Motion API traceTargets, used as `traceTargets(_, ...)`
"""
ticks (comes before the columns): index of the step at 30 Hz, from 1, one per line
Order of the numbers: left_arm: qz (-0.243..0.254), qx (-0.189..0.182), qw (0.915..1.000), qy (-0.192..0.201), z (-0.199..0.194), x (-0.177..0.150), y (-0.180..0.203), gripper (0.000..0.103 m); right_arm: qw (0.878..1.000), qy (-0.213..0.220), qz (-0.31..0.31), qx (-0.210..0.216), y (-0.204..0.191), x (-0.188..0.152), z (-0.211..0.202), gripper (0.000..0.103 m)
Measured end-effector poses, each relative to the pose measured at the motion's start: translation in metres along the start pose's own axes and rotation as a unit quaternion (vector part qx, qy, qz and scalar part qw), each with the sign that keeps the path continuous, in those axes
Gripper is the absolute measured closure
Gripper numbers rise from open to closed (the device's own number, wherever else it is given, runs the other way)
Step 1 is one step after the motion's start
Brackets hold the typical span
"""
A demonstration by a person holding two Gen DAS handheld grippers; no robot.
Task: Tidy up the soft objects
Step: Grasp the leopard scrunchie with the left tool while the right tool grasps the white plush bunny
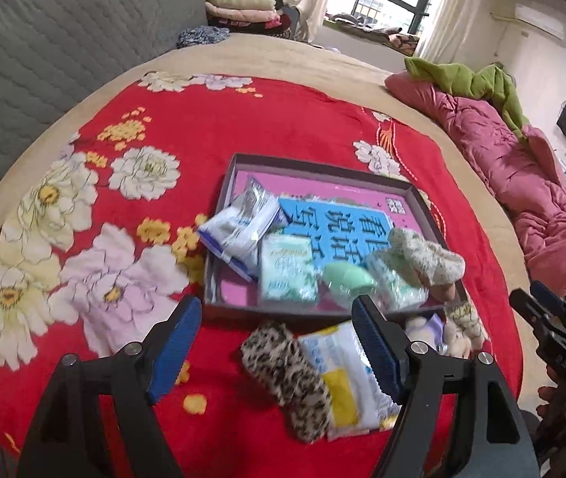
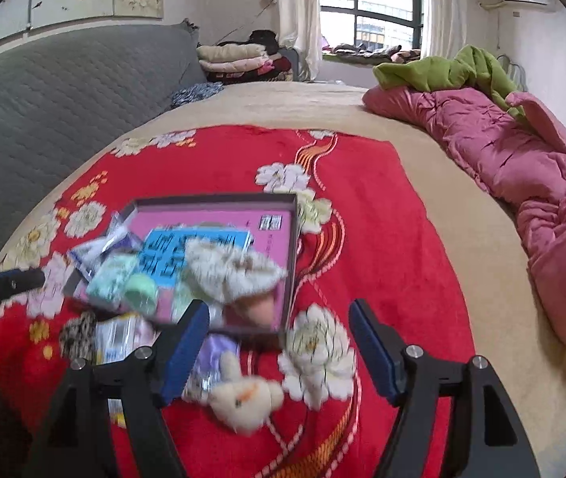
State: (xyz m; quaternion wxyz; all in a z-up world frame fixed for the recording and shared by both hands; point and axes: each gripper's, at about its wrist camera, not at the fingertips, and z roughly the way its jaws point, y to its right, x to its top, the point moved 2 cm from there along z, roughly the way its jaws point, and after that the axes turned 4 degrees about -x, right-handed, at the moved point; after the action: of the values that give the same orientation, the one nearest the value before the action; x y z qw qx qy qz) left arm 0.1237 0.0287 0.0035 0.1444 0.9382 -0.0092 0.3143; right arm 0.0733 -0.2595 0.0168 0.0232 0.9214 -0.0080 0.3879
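Behind tray, pink quilt edges bed.

1. Left wrist view, left half: red blanket bare; free passage to the box.
2. Box far half open; near half crowded with packets and a sock.
3. Lower centre: leopard sock and a packet lie in the way before the box.
4. Right wrist view, right of the box: bare blanket; pink quilt blocks the far right.
5. Plush toy lies low centre.
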Motion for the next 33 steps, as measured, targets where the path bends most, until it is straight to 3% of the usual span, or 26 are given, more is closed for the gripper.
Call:
traceTargets(7,-0.002,-0.006,0.9997,-0.024,-0.008,-0.036,-0.004,0.024,0.999,-0.043,-0.005,0.020,-0.003,-0.040,-0.001,0.031)
traceTargets(15,-0.018,-0.009,0.9974,-0.069,0.017,-0.073,-0.003,0.024,0.995,-0.088,0.003,0.040,-0.012,-0.071,0.013,0.031)
traceTargets(23,-0.062,-0.016,0.9953,-0.073,0.042,-0.072,-0.019,0.024,0.992,-0.118,-0.026,0.023,-0.030,-0.082,0.051,0.031)
traceTargets(29,-0.086,-0.022,0.9930,-0.077,0.063,-0.065,-0.029,0.024,0.993,-0.105,-0.042,0.023,-0.034,-0.072,0.069,0.031)
traceTargets(33,-0.081,-0.017,0.9931,-0.083,0.071,-0.066,-0.031,0.026,0.992,-0.102,-0.049,0.056,-0.038,-0.070,0.074,0.049)
